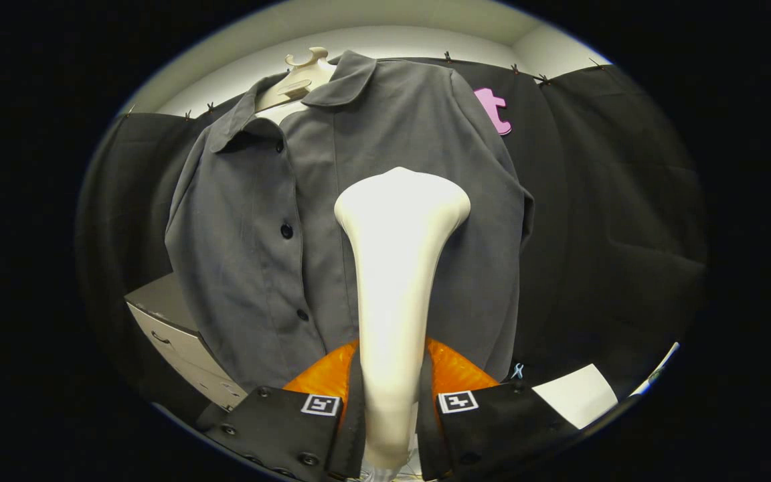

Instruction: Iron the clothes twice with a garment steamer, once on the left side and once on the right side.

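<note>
Steamer (395,281) clenched in the gripper (391,402), head before the shirt (258,234).
Rigid handle suits holding low; shirt fabric looks soft, yielding.

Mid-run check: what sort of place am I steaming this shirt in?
Likely a staged recording booth, not a home: black cloth pinned up as the wall, a grey shirt on a mannequin form, a drawer unit. Gripper shut on the steamer.

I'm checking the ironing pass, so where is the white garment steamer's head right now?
In the gripper view, the white garment steamer, clamped between the jaws, has its head against the grey buttoned shirt, right of its button row.
</note>
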Motion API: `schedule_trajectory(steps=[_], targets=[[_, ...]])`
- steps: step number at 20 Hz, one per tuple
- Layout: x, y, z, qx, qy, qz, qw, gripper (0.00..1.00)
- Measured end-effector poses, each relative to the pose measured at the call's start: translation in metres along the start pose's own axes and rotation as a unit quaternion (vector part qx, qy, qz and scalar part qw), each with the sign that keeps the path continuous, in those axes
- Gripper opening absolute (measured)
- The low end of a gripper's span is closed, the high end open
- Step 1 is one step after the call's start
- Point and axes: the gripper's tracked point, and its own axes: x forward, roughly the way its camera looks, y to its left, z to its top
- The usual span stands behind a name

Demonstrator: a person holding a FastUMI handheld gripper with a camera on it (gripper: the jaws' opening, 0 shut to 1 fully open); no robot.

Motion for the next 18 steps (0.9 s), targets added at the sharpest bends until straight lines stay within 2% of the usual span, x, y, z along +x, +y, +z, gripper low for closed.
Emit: schedule_trajectory(steps=[18], targets=[[0.006,-0.004,-0.113,0.008,0.079,0.001,0.997,0.40]])
